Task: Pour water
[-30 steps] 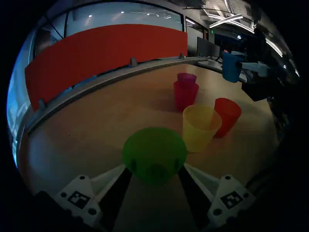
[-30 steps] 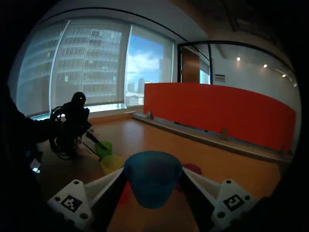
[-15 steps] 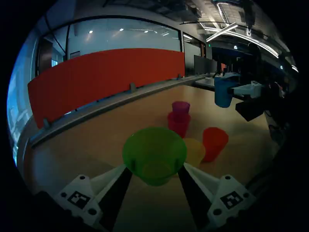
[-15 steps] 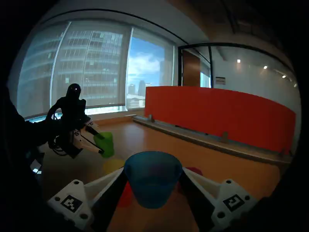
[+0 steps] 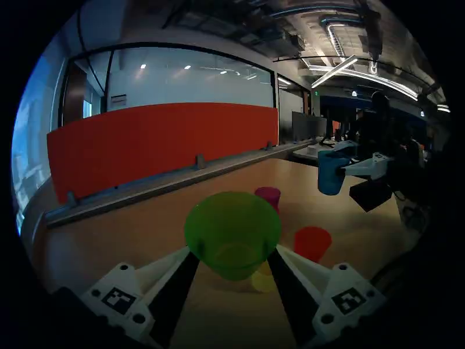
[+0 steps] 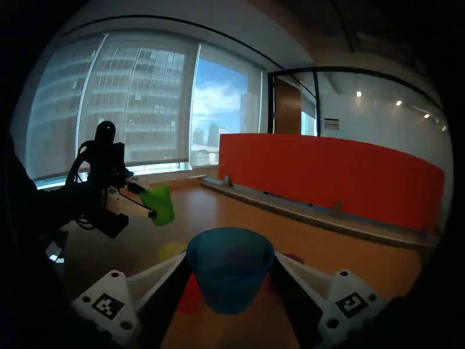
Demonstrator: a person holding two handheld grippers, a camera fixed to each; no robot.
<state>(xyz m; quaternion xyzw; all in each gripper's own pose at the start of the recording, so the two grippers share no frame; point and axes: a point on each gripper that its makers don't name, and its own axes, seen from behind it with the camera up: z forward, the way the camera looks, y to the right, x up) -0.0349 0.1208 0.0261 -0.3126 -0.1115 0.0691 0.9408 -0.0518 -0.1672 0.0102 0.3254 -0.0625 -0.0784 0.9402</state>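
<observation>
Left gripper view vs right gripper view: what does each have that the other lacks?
Left gripper view: ceiling light strips over a dim office.
Right gripper view: bright windows with towers and sky.
Both: the green cup held in the left tool, the blue cup held in the right tool, the red partition, the wooden table, and the red cup and yellow cup standing on it.
</observation>
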